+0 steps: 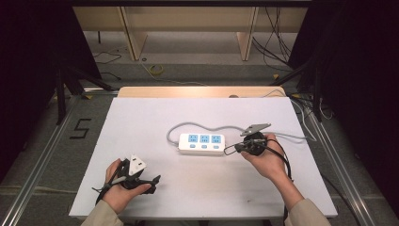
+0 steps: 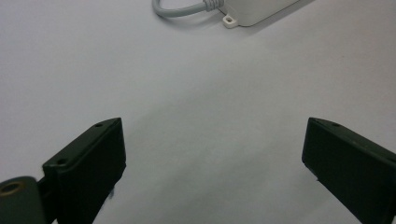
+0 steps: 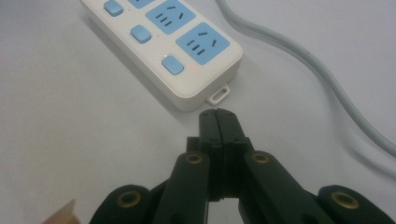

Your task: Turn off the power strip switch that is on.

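A white power strip (image 1: 201, 143) with three blue sockets and three blue switches lies at the middle of the white table (image 1: 141, 117). Its grey cable (image 1: 197, 126) loops from its left end round the back towards the right. My right gripper (image 1: 229, 149) is shut with nothing in it. In the right gripper view its tips (image 3: 218, 114) sit just short of the small mounting tab (image 3: 219, 94) on the strip's (image 3: 187, 79) right end. My left gripper (image 1: 151, 181) rests near the front left edge, open, jaws wide over bare table (image 2: 212, 158). The strip's corner (image 2: 261, 9) lies far ahead.
The grey cable (image 3: 299, 51) runs off past the table's right edge. Metal rails (image 1: 42, 155) flank the table, and a tape mark "5" (image 1: 80, 128) is on the floor at left. A wooden frame (image 1: 188, 19) and loose floor cables (image 1: 273, 47) lie beyond.
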